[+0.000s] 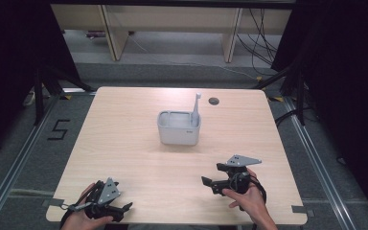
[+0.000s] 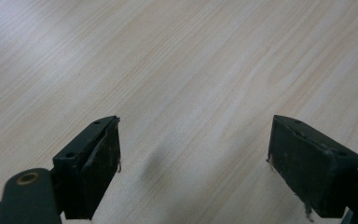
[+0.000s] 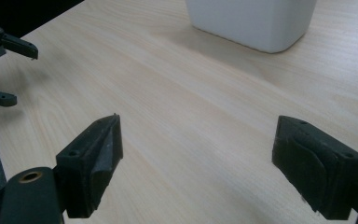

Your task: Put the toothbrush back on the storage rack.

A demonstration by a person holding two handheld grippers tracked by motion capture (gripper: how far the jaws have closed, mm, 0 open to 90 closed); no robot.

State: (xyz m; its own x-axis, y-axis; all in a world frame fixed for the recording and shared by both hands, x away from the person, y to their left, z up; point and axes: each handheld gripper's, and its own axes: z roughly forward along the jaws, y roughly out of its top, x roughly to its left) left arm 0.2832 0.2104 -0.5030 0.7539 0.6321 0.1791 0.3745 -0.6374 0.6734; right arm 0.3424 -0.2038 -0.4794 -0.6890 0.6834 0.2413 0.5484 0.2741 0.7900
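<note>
The white container (image 1: 179, 128) stands mid-worktop (image 1: 124, 143), a pale toothbrush-like stick (image 1: 196, 110) upright in its far right corner. Both grippers sit well apart from it near the front edge: the left gripper (image 2: 193, 154) with jaws spread and empty, the right gripper (image 3: 196, 161) likewise wide and empty. The stick is slim and leans on the rim; a careless approach could likely knock it over or shove the light, smooth-walled, round-cornered plastic tub across the slick wood-grain laminate.
</note>
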